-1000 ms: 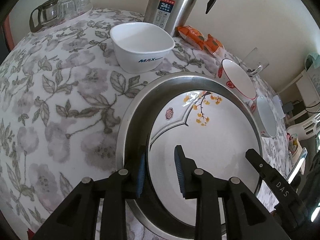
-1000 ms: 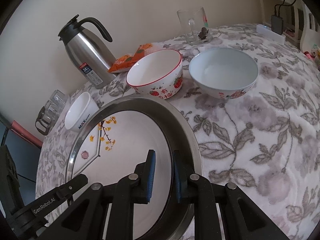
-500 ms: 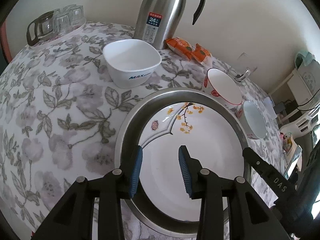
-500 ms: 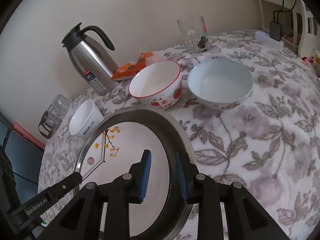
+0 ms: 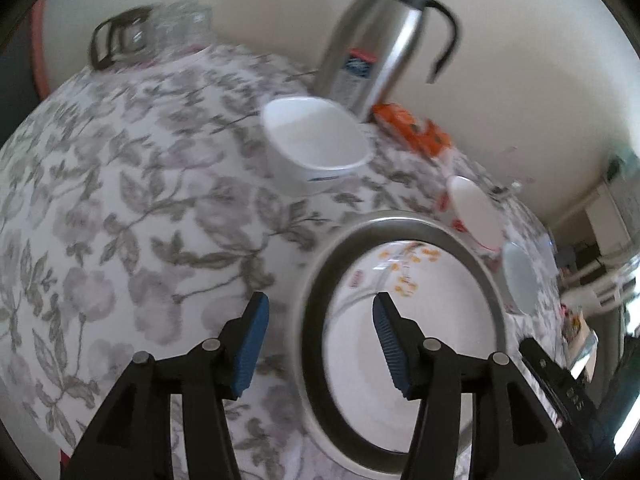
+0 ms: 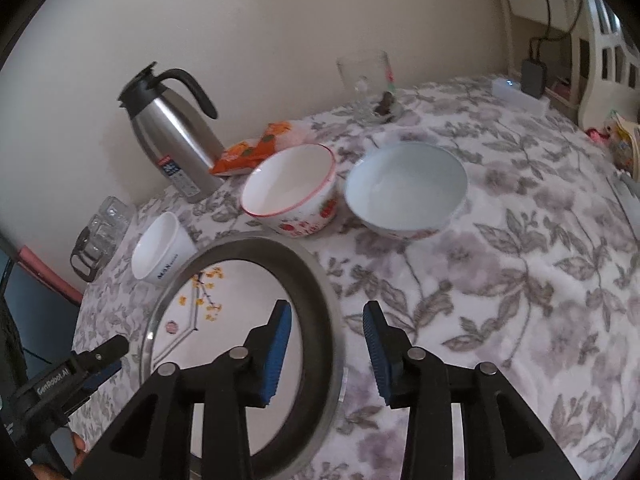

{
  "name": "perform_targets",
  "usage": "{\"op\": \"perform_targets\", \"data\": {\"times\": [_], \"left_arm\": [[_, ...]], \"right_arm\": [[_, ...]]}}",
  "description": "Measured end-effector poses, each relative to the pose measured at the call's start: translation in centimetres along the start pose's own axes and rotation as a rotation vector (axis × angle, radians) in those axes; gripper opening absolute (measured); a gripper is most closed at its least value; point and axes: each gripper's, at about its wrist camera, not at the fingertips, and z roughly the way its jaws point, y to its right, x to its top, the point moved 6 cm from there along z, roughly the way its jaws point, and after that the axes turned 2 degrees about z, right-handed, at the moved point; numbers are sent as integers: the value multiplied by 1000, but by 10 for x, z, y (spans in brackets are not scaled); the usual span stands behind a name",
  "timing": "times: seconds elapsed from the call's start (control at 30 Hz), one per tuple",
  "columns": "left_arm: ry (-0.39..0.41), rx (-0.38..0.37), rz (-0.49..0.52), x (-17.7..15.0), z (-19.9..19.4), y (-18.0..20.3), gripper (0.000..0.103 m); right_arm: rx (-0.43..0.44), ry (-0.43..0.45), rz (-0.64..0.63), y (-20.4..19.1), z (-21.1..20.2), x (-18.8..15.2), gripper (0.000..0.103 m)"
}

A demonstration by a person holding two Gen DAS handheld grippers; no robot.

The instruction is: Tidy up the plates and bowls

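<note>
On the floral tablecloth (image 5: 120, 200), the plate (image 5: 404, 320) lies between both parted hand-held grippers.

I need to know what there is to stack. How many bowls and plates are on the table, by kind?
Bowls: 3, the white square bowl, the strawberry bowl and the pale blue bowl.
Plates: 2, the steel plate with the flowered plate on it.
Total: 5
</note>
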Motion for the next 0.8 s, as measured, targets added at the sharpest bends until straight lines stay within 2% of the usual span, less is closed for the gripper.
{"op": "perform_targets", "data": {"times": [0.17, 0.3, 0.47, 0.6, 0.67, 0.8], "left_arm": [[-45, -10, -106, -4, 15, -26, 54], [-76, -49, -137, -10, 22, -28, 45], [-94, -68, -129, -14, 27, -23, 31], [-107, -85, -115, -15, 31, -19, 20], [-111, -97, -113, -16, 33, -17, 14], [-100, -100, -120, -15, 34, -17, 12]], "right_arm": [[-3, -75, 42, 12, 15, -11, 41], [-14, -117, 64, 18, 23, -19, 39], [21, -135, 82, 18, 25, -23, 30], [55, -138, 85, 12, 25, -24, 16], [58, -140, 77, 11, 26, -25, 13], [54, -137, 49, 7, 27, -25, 9]]}}
